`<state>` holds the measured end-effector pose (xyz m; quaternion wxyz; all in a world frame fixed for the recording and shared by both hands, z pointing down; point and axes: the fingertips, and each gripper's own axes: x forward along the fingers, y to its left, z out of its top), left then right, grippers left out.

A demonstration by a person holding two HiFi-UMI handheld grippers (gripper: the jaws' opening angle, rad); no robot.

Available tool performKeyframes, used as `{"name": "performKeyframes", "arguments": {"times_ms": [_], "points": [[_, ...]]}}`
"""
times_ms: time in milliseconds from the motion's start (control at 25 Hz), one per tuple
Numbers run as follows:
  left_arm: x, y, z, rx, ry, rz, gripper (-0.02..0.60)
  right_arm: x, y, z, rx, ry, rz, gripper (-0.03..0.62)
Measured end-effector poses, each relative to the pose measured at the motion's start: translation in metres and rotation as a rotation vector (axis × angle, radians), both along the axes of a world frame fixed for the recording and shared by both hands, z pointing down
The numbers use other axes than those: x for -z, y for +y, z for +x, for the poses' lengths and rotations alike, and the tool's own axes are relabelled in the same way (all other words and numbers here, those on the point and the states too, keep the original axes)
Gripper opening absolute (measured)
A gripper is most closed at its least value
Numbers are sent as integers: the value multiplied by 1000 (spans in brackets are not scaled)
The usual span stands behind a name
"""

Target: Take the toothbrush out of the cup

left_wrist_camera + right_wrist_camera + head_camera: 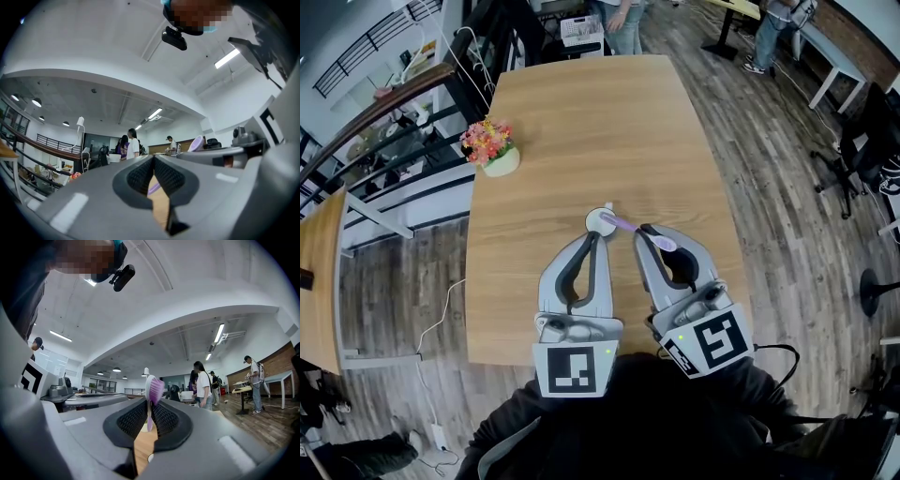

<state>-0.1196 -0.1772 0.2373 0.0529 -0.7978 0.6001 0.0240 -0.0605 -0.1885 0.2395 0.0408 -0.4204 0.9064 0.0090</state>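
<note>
While the right gripper (150, 405) clamps the purple toothbrush (154, 389) by its handle, bristles up for lifting, I log the handle's end at the cup (600, 221) mouth, not yet clear. The left gripper (597, 235) has its fingers together, empty, and sits beside the cup, likely to steady it.

- The bench (581, 122) is made of light wood, smooth and matt, with a fine grain.
- The floor (787, 169) is laid in darker, streaked wood planks.
- The left gripper (598, 236) and right gripper (643, 231) are cased in grey matt plastic.
- The fingers (133, 420) are lined with black, finely ribbed pads.
- The toothbrush (153, 391) is formed of smooth purple plastic.
- The cup (592, 221) is finished white and smooth.
</note>
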Motion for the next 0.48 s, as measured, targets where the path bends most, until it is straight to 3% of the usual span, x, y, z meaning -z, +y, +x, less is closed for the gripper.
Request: {"name": "performKeyframes", "arguments": {"times_ms": [480], "points": [[-4, -3, 3, -12, 18, -18, 8, -2, -3, 1, -9, 0, -7, 28]]}}
